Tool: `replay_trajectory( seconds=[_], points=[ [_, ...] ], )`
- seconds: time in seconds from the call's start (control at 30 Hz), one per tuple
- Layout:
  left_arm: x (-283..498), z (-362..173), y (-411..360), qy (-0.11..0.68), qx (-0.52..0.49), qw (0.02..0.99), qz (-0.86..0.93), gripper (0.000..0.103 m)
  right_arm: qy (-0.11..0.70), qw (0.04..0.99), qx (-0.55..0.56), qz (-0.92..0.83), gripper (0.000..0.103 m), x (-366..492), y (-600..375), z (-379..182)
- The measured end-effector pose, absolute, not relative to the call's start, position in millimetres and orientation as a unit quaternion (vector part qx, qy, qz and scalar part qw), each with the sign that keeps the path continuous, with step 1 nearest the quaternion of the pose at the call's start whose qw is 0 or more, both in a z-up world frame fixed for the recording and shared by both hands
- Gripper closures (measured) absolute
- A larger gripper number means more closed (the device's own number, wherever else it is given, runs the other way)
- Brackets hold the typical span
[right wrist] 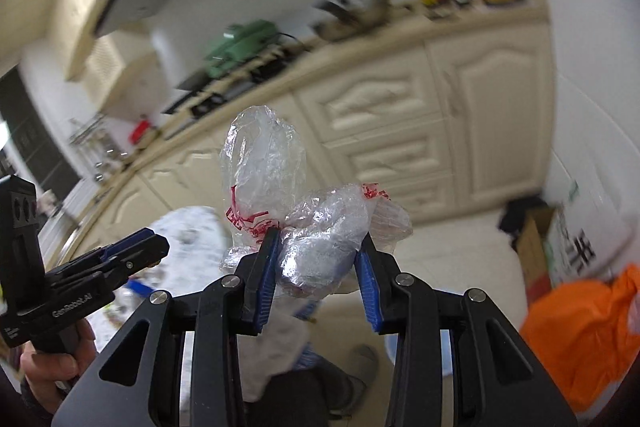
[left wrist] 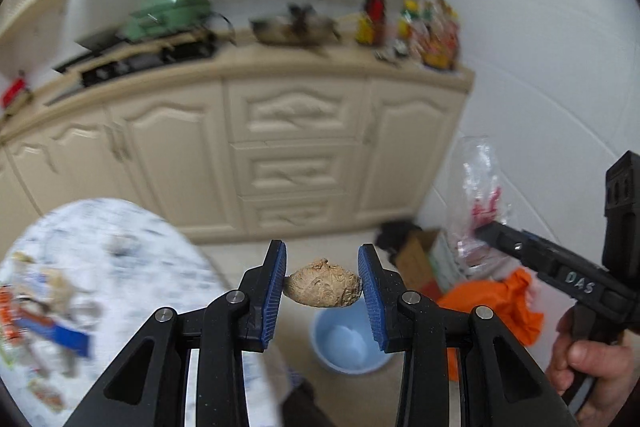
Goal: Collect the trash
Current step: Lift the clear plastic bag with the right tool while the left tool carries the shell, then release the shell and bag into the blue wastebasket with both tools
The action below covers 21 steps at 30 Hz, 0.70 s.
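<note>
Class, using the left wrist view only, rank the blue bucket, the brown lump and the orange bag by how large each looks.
1. Orange bag and blue bucket: look alike, bag partly hidden, so unranked.
2. Brown lump: smallest, though it is nearest the camera.

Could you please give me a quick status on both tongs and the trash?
Left tongs shut on brown crumpled wad, above blue bin. Right tongs shut on clear plastic bag. Nothing blocking the bin.

Bright, even light; blurred background, fisheye-warped edges
</note>
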<state>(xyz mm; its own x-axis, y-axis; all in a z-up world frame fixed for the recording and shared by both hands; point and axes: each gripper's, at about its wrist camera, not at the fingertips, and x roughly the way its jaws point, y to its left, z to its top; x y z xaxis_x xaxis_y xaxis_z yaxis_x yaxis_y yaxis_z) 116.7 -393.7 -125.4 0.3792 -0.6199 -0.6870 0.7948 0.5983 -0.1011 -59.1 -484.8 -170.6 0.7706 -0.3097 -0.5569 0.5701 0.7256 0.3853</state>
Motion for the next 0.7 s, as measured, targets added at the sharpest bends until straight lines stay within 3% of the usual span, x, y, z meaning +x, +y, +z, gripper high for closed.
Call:
replay_trajectory(
  seconds=[0.57,0.63,0.7],
  points=[
    [230.1,-268.4,-593.3,0.494,0.190,0.719,-0.450,0.069,0.316,0.795,0.421,-0.301,0.064,-73.4,-600.4,-339.5],
    [242.5,-283.5,-609.4,0.508,0.202,0.709,-0.445,0.063,0.326,0.782,0.435,-0.307,0.062,-71.2,-607.4,-354.6],
    [246.2,-291.4,-616.9,0.499,0.202,0.714,-0.448,0.040,0.334,0.772,0.442,-0.311,0.055,-70.0,-613.6,-367.2]
  ],
)
